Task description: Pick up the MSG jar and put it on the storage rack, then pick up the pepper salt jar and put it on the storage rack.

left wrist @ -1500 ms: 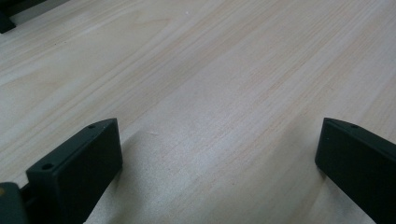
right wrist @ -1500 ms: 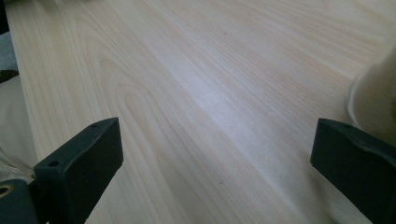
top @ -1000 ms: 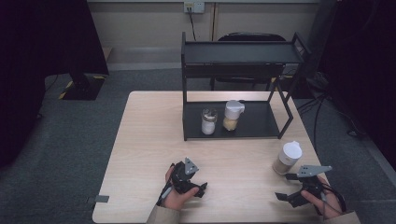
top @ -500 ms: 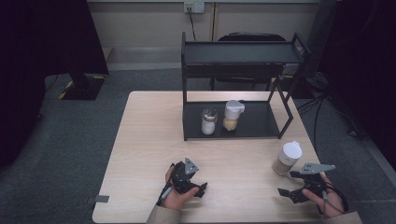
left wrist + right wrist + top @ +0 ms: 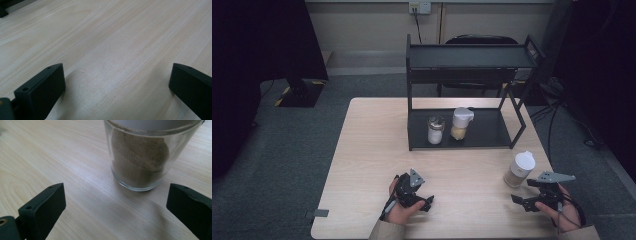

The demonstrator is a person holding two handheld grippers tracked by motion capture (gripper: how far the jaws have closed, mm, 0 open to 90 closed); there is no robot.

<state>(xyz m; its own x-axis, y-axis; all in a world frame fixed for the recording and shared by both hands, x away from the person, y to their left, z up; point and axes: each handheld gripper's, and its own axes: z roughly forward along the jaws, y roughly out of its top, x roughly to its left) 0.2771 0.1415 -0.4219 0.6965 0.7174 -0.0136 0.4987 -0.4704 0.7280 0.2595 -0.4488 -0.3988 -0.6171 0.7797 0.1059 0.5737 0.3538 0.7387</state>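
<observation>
Jar [image 5: 518,169] of brown powder, white-lidded, stands on the surface [image 5: 362,165] just right of the black rack's [image 5: 467,60] front corner. Right tool [image 5: 523,194], jaws spread wide, sits near the jar's front, not touching it. Left tool [image 5: 428,202] lies well left of the jar, jaws also spread over bare wood.

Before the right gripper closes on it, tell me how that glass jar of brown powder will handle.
The jar looks rigid, with clear smooth walls, so it may slip in the right gripper and could break if dropped. Powder fills most of it, so probably fairly heavy for its size. It stands upright on the table, taller than wide, so a high push might tip it.
</observation>
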